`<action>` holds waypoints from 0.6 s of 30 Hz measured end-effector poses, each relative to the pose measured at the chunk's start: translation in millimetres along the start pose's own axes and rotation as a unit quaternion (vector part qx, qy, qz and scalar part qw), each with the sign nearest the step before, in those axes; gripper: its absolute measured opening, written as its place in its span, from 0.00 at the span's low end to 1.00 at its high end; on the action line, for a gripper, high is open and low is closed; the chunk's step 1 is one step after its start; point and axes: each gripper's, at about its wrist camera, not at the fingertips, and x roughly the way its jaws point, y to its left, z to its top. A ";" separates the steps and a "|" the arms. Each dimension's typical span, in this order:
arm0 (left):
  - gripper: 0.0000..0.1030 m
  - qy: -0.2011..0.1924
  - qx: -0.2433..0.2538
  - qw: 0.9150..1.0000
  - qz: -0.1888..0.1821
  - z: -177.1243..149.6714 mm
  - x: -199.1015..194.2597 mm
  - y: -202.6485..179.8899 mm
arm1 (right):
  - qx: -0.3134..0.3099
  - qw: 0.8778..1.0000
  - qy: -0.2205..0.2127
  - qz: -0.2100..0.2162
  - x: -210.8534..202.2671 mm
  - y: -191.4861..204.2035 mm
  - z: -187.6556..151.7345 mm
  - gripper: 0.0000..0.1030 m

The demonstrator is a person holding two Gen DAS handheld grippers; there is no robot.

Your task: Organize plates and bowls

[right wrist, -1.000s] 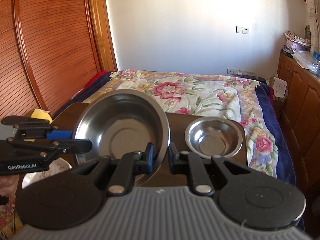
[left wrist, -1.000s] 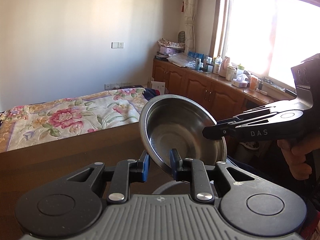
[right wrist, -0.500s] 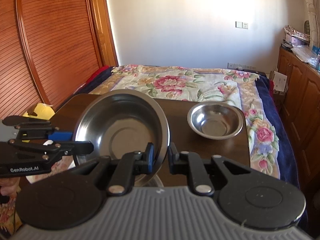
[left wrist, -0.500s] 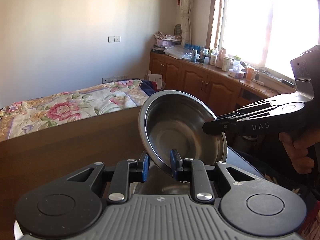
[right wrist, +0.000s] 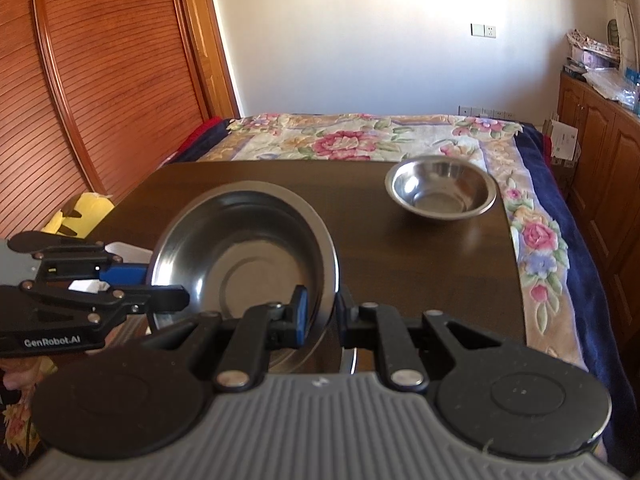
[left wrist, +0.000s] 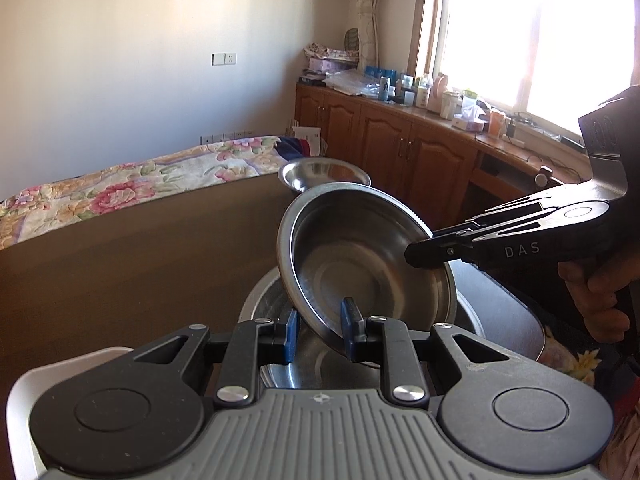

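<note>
Both grippers grip one steel dish [right wrist: 244, 256] by its rim, on opposite sides; the left gripper [left wrist: 318, 330] has its fingers clenched on the near edge in its own view, and the right gripper [right wrist: 320, 310] pinches the rim just ahead of its own fingers, so the dish hangs tilted between the two, clear of the worktop [right wrist: 420, 256]. The shared hold looks like a way to steady a wide, slippery dish while it is lowered; a single pinch on a thin rim would let it swing. Directly beneath the left fingers sits a larger steel bowl [left wrist: 264, 300], and the tilt points the dish down into it, so nesting seems the aim. A smaller steel bowl [right wrist: 440, 190] stands well beyond the right fingers, near the far right corner of the worktop, untouched. A white plate [left wrist: 24, 392] shows below and left of the left fingers, though only its edge is visible, so its shape is uncertain.
</note>
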 end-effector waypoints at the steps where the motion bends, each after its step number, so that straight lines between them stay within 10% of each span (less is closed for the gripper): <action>1: 0.23 0.002 0.000 1.000 0.000 -1.7 1.5 0.2 | 0.002 1.000 0.002 0.001 0.9 -0.3 -2.1 0.16; 18: 0.23 0.018 0.022 0.999 0.024 -15.8 15.2 -1.5 | -0.026 1.000 0.008 -0.013 5.2 11.7 -23.6 0.16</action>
